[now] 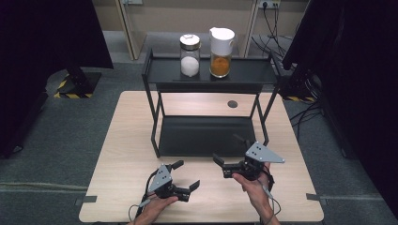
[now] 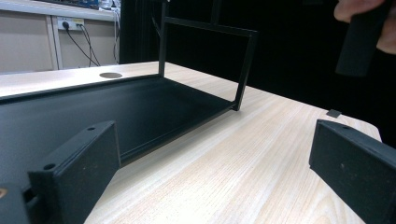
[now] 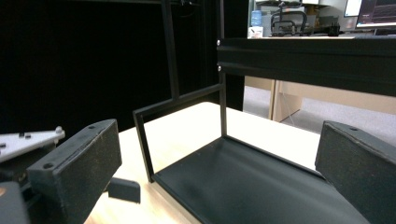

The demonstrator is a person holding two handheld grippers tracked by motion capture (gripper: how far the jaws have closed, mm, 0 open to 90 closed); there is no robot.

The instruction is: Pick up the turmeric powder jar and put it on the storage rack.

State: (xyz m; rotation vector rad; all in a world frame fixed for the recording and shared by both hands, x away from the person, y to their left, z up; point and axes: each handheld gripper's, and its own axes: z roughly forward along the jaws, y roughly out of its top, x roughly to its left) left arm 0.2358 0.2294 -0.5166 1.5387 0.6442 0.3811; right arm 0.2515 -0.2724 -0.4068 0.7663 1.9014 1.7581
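Both grippers, left gripper (image 1: 185, 175) and right gripper (image 1: 231, 151), hover wide open and empty by the black rack (image 1: 206, 136) at twelve o'clock; it looks stiff, weighty metal, best gripped by its side posts.

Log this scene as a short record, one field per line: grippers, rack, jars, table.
left gripper: open, holding nothing, low over the table's near edge
right gripper: open, holding nothing, at the rack's front right corner
rack: black, two shelves, standing on the table
lower shelf: bare
top shelf: two jars side by side
left jar: glass, white contents, metal-rimmed lid
right jar: white lid with spout, orange contents
table: light wood, round hole behind the rack
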